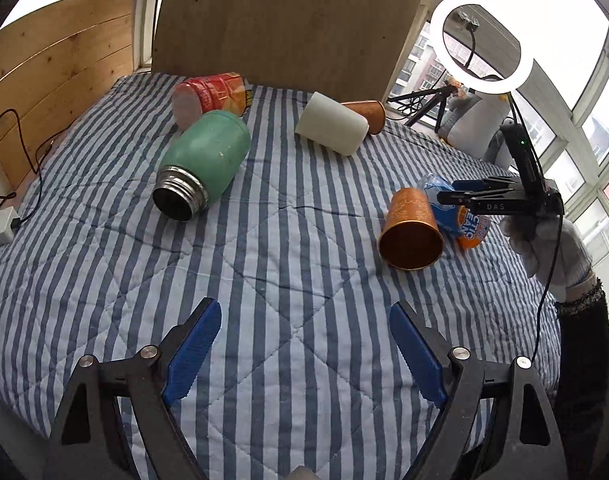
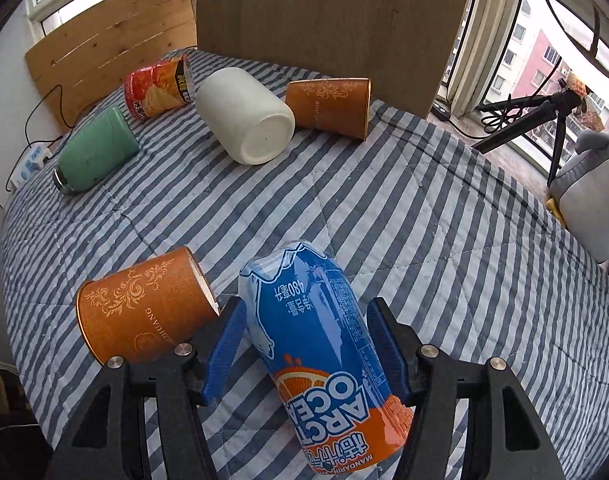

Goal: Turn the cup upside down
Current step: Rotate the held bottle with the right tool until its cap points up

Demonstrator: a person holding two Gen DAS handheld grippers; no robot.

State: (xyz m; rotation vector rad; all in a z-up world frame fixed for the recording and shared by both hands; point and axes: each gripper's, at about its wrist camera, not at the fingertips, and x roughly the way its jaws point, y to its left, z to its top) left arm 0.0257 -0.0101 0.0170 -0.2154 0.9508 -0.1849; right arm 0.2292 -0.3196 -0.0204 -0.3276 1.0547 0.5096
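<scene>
The right claw [image 2: 304,344] straddles a blue-and-orange can [image 2: 324,360] lying on the striped bed [image 2: 424,220], jaws wide and not yet pressing it. An orange cup [image 2: 144,312] lies sideways at lower left. The left claw [image 1: 304,352] hangs wide, holding nothing.

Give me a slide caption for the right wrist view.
Right gripper straddles a toppled blue-and-orange drink can on the striped quilt.
</scene>
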